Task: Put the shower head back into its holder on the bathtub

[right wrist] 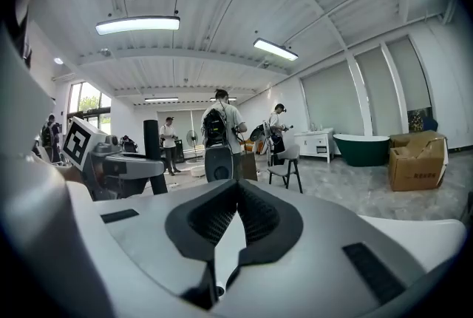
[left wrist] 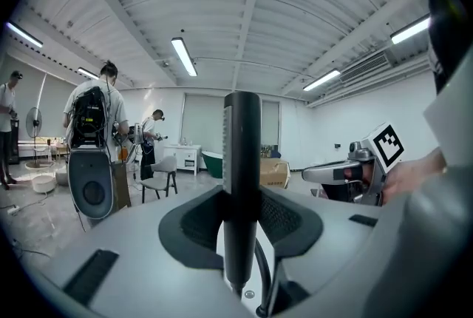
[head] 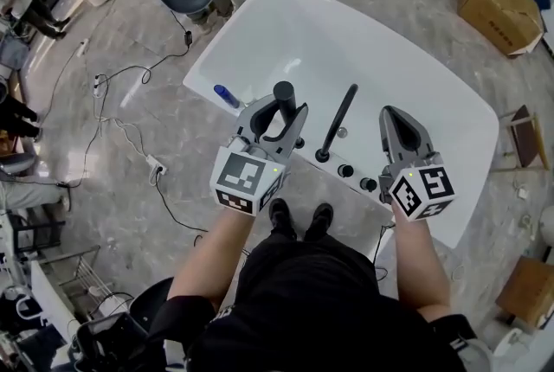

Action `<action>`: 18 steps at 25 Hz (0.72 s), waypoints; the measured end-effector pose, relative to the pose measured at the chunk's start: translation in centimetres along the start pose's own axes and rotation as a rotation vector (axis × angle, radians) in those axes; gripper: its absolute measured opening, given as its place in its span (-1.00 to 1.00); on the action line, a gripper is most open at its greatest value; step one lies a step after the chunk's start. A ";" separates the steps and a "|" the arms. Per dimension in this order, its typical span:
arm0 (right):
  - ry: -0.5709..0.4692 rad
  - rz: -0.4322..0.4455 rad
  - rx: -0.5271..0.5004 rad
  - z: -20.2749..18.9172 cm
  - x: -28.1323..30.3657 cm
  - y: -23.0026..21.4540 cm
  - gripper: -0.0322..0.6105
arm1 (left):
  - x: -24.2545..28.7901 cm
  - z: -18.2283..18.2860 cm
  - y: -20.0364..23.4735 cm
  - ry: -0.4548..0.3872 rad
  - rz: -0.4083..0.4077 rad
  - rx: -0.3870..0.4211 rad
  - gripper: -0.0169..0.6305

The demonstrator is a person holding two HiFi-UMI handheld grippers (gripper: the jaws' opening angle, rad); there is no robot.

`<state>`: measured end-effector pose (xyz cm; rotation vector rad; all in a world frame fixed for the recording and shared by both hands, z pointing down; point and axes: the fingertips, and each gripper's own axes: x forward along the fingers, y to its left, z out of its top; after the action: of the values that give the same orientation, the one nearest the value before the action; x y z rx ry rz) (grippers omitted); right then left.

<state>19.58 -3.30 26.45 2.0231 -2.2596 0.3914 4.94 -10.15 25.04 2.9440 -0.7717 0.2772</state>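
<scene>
Left gripper (head: 277,123) clamped on shower head (head: 284,93), upright, likely for seating | above near rim of bathtub (head: 294,24) | right gripper (head: 396,118) closed, empty, spare over same rim

The room is bright, lit by long white lamps (left wrist: 183,56) on the ceiling, and a window (right wrist: 87,97) glows at the left of the right gripper view. In the head view the light is even, the white tub (head: 372,59) looks very bright with only soft grey shade inside, and the shiny floor (head: 112,67) shows pale spots of glare and faint shadows. Both gripper views are round with black corners, straight lines bend near the edges, far things look sharp, and what sits right by the camera at the bottom looks soft and blurry.
</scene>
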 end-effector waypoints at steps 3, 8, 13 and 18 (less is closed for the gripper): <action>0.020 0.025 0.006 -1.0 1.5 0.4 -0.86 | 1.2 -1.5 0.4 0.018 0.007 -0.016 -0.52; 0.063 0.052 0.011 -3.6 2.9 0.7 -0.86 | 2.9 -5.7 1.0 0.068 0.026 -0.065 -0.51; 0.108 0.060 0.022 -7.3 3.8 -0.7 -0.86 | 5.1 -10.2 1.6 0.112 0.039 -0.092 -0.51; 0.153 0.081 0.034 -11.8 4.3 -2.0 -0.86 | 7.2 -15.1 1.8 0.156 0.053 -0.116 -0.51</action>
<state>19.78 -4.74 39.03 1.8507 -2.2614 0.5746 7.89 -13.19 41.30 2.7577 -0.8159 0.4443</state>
